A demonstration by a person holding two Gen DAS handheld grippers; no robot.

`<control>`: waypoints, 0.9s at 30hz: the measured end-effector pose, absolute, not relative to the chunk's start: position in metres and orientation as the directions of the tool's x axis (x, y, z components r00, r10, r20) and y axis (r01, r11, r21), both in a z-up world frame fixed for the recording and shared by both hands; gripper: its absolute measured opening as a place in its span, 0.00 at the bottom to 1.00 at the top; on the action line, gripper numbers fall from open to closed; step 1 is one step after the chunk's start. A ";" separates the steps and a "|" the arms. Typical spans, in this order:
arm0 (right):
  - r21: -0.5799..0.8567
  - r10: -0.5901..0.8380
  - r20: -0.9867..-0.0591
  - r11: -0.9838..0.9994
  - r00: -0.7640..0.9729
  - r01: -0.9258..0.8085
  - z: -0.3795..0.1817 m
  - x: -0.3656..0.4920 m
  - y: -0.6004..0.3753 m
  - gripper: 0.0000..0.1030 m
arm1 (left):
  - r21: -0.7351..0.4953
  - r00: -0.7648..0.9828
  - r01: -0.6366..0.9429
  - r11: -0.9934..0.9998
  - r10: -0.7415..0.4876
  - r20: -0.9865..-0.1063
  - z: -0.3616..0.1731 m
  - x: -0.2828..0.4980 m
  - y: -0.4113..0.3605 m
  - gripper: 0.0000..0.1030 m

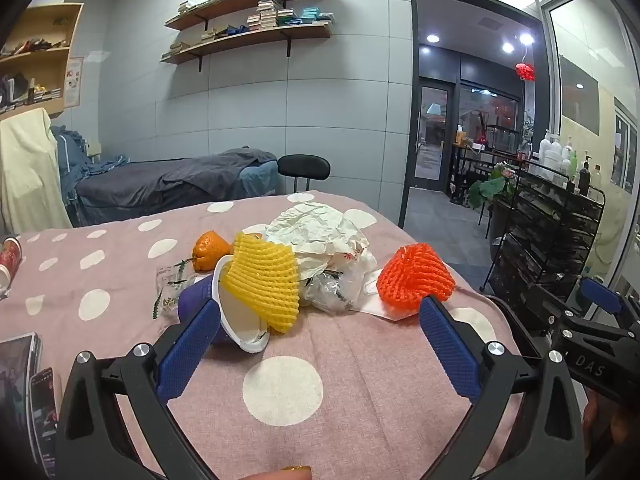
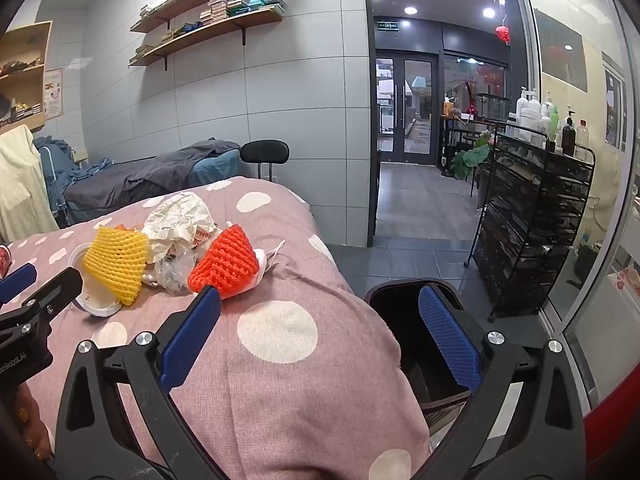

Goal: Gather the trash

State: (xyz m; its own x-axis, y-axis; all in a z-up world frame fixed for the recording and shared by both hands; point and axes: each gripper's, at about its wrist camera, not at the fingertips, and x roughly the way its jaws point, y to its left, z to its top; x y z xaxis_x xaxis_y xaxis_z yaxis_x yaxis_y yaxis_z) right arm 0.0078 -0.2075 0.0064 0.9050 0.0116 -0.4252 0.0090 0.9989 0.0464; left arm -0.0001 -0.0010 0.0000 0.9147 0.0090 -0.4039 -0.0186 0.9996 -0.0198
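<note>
While both of my grippers hang released over the pink polka-dot tablecloth (image 1: 352, 360), jaws spread wide and grasping nothing, the trash lies heaped mid-table. Left gripper (image 1: 316, 324): its view lists a yellow foam net (image 1: 262, 280) draped over the mouth of a tipped purple cup (image 1: 196, 300), crumpled white paper (image 1: 320, 232), a clear plastic wrapper (image 1: 336, 288), an orange foam net (image 1: 414, 280) on a white mask-like piece, plus two items only this view shows whole: an orange fruit (image 1: 208, 252) behind the cup and a small printed sachet (image 1: 170, 284) beside it. Right gripper (image 2: 320, 312): its view alone shows a black bin (image 2: 404, 304) on the floor just beside the table edge, partly masked by my right finger. From there the fruit is all but hidden behind the yellow net, and the cup shows only its white rim. Cut off at the left view's edge: a red cup (image 1: 10, 254), a phone (image 1: 44, 412) and printed matter; their details are unreadable.
</note>
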 end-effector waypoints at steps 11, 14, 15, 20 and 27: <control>0.049 0.015 -0.427 0.999 0.904 0.007 0.007 0.008 -0.208 0.95 | -0.027 0.914 -0.019 0.999 0.006 -0.405 0.000 0.000 -0.001 0.95; 0.052 0.016 -0.431 0.999 0.902 0.007 0.006 0.009 -0.207 0.95 | -0.028 0.914 -0.018 0.999 0.005 -0.406 0.000 0.000 -0.001 0.95; 0.053 0.017 -0.431 0.999 0.902 0.007 0.006 0.009 -0.208 0.95 | -0.029 0.914 -0.018 0.999 0.004 -0.406 0.000 0.000 -0.001 0.95; 0.053 0.017 -0.432 0.999 0.902 0.006 0.005 0.009 -0.208 0.95 | -0.030 0.914 -0.019 0.999 0.005 -0.406 0.000 0.000 -0.001 0.95; 0.052 0.017 -0.433 0.999 0.901 0.007 0.005 0.009 -0.208 0.95 | -0.031 0.913 -0.018 0.999 0.004 -0.407 0.000 0.000 -0.001 0.95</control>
